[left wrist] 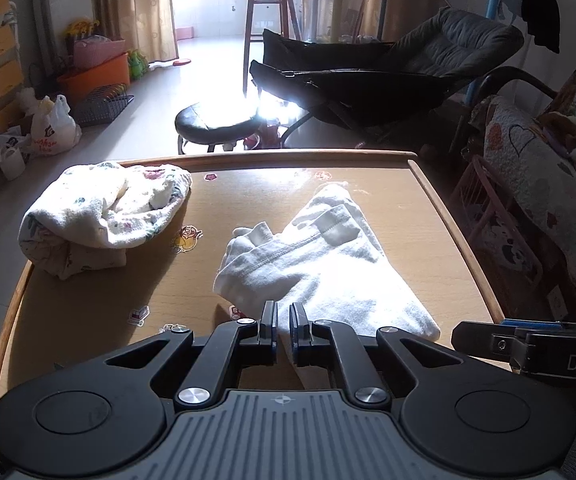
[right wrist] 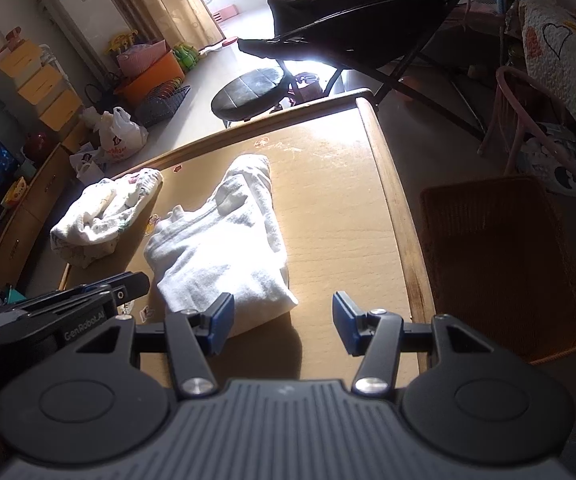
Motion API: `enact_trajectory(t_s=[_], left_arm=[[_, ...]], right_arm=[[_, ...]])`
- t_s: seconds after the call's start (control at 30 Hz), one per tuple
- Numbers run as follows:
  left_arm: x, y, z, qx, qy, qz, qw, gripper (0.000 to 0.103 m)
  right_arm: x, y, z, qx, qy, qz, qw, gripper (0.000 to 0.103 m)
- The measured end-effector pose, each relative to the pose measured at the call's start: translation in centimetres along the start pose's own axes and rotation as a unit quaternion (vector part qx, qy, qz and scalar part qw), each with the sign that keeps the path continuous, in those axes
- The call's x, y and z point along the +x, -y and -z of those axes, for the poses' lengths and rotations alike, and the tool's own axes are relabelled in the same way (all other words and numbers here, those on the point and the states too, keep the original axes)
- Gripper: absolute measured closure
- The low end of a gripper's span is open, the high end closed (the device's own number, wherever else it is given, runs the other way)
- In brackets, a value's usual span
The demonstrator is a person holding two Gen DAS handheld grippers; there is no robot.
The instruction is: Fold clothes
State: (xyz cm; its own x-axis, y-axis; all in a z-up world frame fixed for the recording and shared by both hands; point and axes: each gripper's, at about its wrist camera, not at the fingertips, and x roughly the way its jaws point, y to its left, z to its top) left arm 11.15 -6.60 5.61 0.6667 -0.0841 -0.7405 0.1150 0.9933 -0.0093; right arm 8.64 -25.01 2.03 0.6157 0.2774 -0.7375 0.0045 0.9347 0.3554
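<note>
From the left wrist view, the left tongs (left wrist: 283, 322) sit at the near edge of the wooden counter with a raised rim (left wrist: 454, 224), their two dark fingers drawn almost together over the near corner of a crumpled white cotton garment (left wrist: 320, 264). A narrow gap shows between the pads, and whether any cloth is pinched there cannot be told. The white garment lies in the middle-right of the counter, running from the near edge toward the far right. A bundled white garment with a small floral print (left wrist: 103, 216) rests well apart from it at the far left corner. Small cartoon stickers (left wrist: 185, 238) dot the bare wood between them. On the floor at the far left, an orange plastic tub (left wrist: 95, 78) carries a pink woven basket (left wrist: 97, 50); their contents are not visible. A black padded stool (left wrist: 215, 122) stands just beyond the counter.

From the right wrist view, the right tongs (right wrist: 283, 322) are spread wide with blue pads, empty, hovering at the near end of the white garment (right wrist: 223, 248); the left pad is just beside its near corner. The left tongs (right wrist: 99, 292) enter from the left, beside the same garment. The floral bundle (right wrist: 103, 216) lies to the far left. A brown wicker basket (right wrist: 504, 264) stands on the floor right of the counter (right wrist: 384, 184), its inside in shadow.
</note>
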Motion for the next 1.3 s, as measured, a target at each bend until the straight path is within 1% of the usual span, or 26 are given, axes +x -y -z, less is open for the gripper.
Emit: enact_trajectory(t_s=[0.1, 0.27, 0.53, 0.83, 1.0, 1.17, 1.2, 1.27, 1.3], left_arm=[[0.4, 0.1, -0.4, 0.005, -0.01, -0.009, 0.9999, 0.092], [1.0, 0.0, -1.1, 0.003, -0.025, -0.013, 0.9996, 0.091], [1.3, -0.1, -2.0, -0.003, -0.039, -0.017, 0.9991, 0.091], [2.3, -1.6, -3.1, -0.067, -0.085, 0.003, 0.9941, 0.09], [2.8, -2.5, -3.7, -0.103, -0.11, 0.014, 0.9885, 0.09], [3.9, -3.3, -4.0, -0.131, -0.13, 0.03, 0.9823, 0.089], [4.1, -3.5, -4.0, -0.134, -0.134, 0.031, 0.9814, 0.087], [4.6, -3.8, -4.1, -0.144, -0.143, 0.03, 0.9788, 0.067], [4.8, -3.9, -4.1, -0.15, -0.144, 0.032, 0.9776, 0.049]], right_arm=[[0.1, 0.0, -0.2, -0.002, -0.001, 0.0, 1.0, 0.049], [0.3, -0.1, -0.6, -0.008, -0.003, -0.001, 1.0, 0.049], [0.6, -0.3, -1.1, -0.011, -0.006, -0.003, 1.0, 0.049], [0.9, -0.6, -1.5, -0.018, -0.008, -0.006, 1.0, 0.049], [0.9, -0.6, -2.3, -0.023, -0.006, 0.004, 1.0, 0.049], [1.1, -0.6, -3.0, -0.032, -0.008, 0.001, 0.999, 0.049], [1.2, -0.6, -3.1, -0.034, -0.01, 0.0, 0.999, 0.049], [1.4, -0.7, -3.2, -0.039, -0.012, -0.001, 0.999, 0.049], [1.6, -0.8, -3.3, -0.041, -0.014, 0.0, 0.999, 0.049]])
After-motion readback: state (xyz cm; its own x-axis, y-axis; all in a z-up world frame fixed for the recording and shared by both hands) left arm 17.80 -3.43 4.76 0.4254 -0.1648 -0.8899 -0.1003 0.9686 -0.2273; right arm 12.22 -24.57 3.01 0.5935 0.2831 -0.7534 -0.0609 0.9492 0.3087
